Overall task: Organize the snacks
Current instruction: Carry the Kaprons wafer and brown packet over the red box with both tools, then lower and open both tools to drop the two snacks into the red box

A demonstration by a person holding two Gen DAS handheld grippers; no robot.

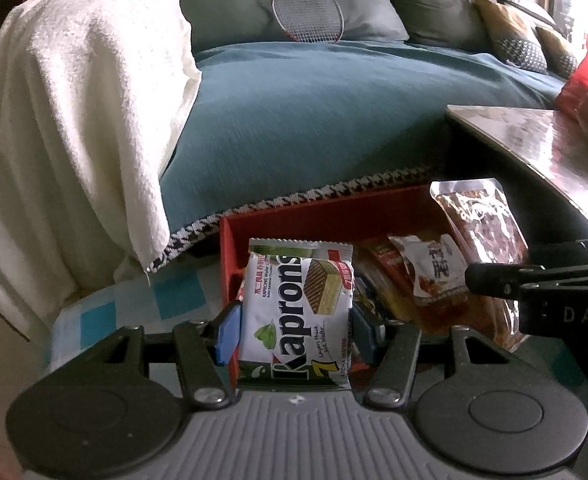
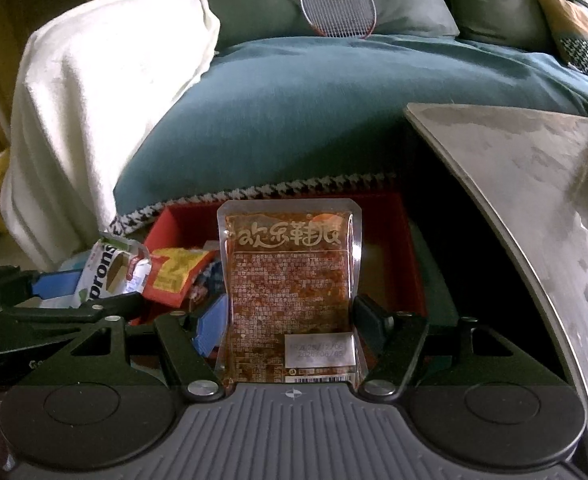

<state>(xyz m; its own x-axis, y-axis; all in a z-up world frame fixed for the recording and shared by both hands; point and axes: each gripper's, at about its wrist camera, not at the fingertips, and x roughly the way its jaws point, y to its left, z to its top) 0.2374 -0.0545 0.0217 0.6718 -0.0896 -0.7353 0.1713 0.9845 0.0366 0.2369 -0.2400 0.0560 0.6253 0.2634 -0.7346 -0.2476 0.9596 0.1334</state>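
Mid-delivery, by the look of it: both packets poised over the red box [image 2: 410, 240] that sits on the floor against the sofa. Left gripper [image 1: 294, 330] pinching the Kaprons wafer pack [image 1: 298, 312] upright between blue pads, above the box's 9 o'clock end. Right gripper [image 2: 291, 322] clamped on the clear spicy snack pouch [image 2: 289, 284], above the bare 3 o'clock half. Loose sachets [image 1: 422, 276] heaped already in the middle. Next, probably: lowering each packet into free space, then spreading the fingers, without dragging on the heap or the table edge [image 2: 494, 208] at 2 o'clock.
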